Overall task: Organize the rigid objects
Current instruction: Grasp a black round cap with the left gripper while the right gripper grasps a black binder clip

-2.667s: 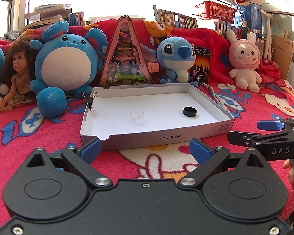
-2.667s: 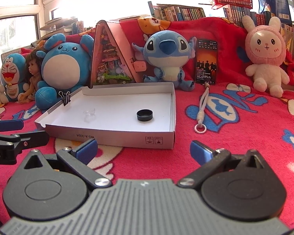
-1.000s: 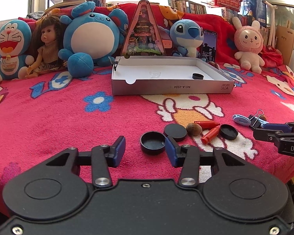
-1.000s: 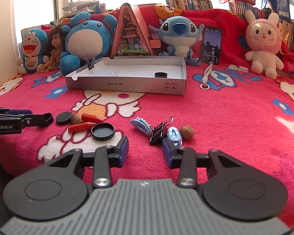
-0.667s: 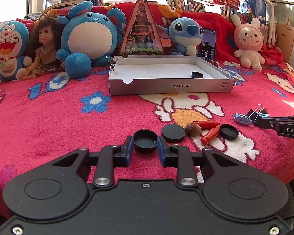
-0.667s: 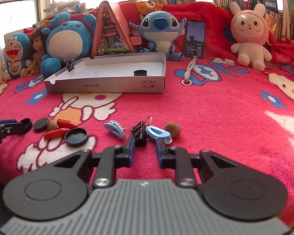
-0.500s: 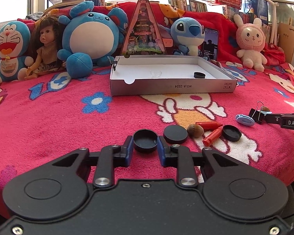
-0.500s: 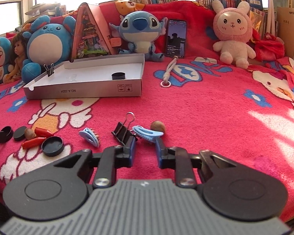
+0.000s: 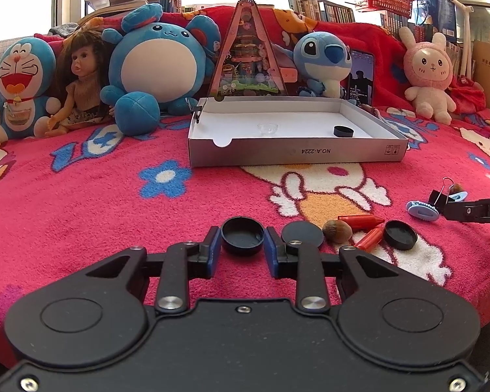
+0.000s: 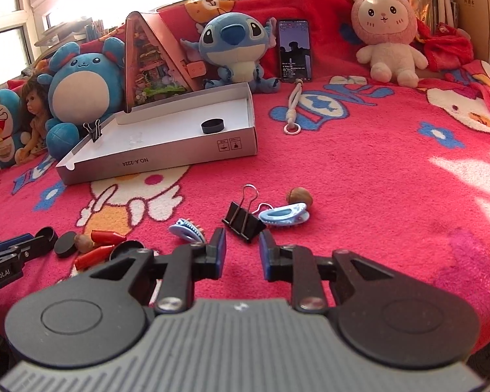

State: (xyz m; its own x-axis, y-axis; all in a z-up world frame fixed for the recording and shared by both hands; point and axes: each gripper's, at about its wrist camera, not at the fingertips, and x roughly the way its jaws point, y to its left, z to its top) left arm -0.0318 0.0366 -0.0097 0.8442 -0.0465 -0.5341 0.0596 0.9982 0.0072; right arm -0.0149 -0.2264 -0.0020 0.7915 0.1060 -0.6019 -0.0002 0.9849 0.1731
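Note:
My left gripper (image 9: 241, 233) is low over the red blanket, shut on a black cap (image 9: 242, 240) whose sides meet both blue pads; the jaws are opening. To its right lie a flat black disc (image 9: 302, 233), a nut (image 9: 337, 230), two red pieces (image 9: 361, 220) and another black cap (image 9: 400, 234). My right gripper (image 10: 241, 238) has a narrow gap and its jaws are opening, gripping nothing. The near corner of a black binder clip (image 10: 243, 220) sits at its fingertips. A light blue clip (image 10: 284, 215) and a toothed blue clip (image 10: 187, 230) flank the binder clip.
A white box tray (image 9: 294, 156) stands further back and holds a black cap (image 9: 343, 131) and a small clear cup (image 9: 267, 128). Plush toys (image 9: 161, 65), a doll and a phone (image 10: 294, 50) line the back. A cord with a ring (image 10: 292, 111) lies right of the tray.
My left jaws closed around the black cap. The right jaws narrowed near the binder clip, then widened slightly, and the right wrist rolled so its view now tilts.

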